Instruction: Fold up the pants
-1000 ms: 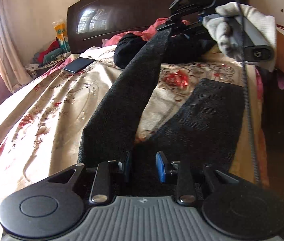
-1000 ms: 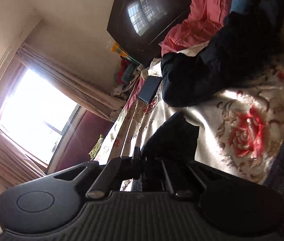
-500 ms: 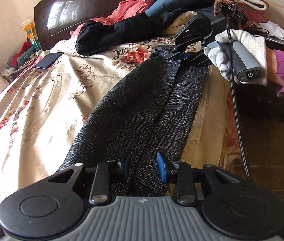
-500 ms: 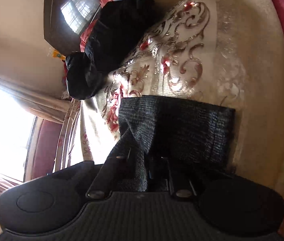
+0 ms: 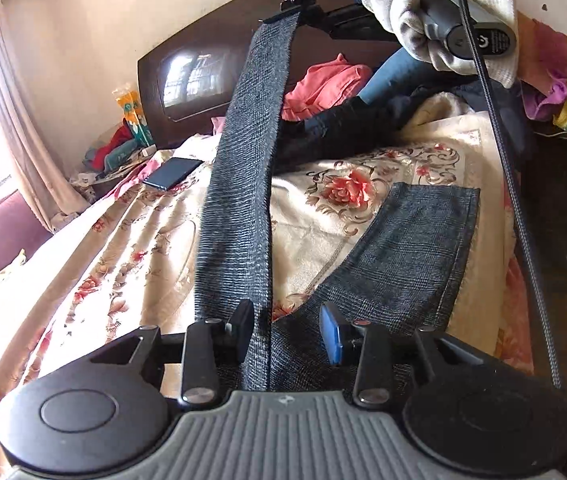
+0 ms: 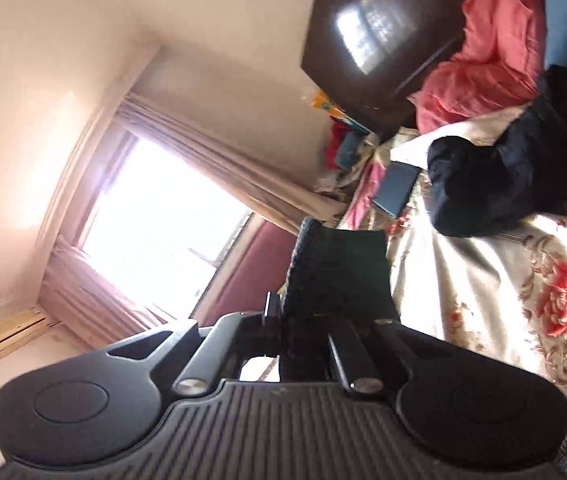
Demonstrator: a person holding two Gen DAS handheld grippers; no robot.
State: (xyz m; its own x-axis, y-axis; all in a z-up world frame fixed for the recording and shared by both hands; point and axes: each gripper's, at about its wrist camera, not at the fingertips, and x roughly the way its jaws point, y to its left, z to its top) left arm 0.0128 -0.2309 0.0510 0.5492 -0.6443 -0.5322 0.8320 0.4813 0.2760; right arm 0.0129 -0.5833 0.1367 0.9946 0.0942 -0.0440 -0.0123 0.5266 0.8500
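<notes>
right gripper (image 5: 303, 8) clamped on one leg's hem of the pants (image 5: 243, 184), upper middle of frame. left gripper (image 5: 287, 334) at bottom centre, jaws opening, waist cloth between but unpinched. long axis bottom to top; second leg flat on bed (image 5: 123, 248), lower right.

We are seeing strong daylight pouring in from the window (image 6: 155, 232), which is blowing out to pure white in the right wrist view and washing the wall (image 6: 63, 80) beside it in a pinkish haze. That same view is looking slightly soft and smeared. In the left wrist view the light is raking across the bedspread (image 5: 123, 248), glaring along its left side, while the glossy headboard (image 5: 187, 80) is mirroring the window. Both fisheye pictures are bending lines near the edges and darkening at the corners.
</notes>
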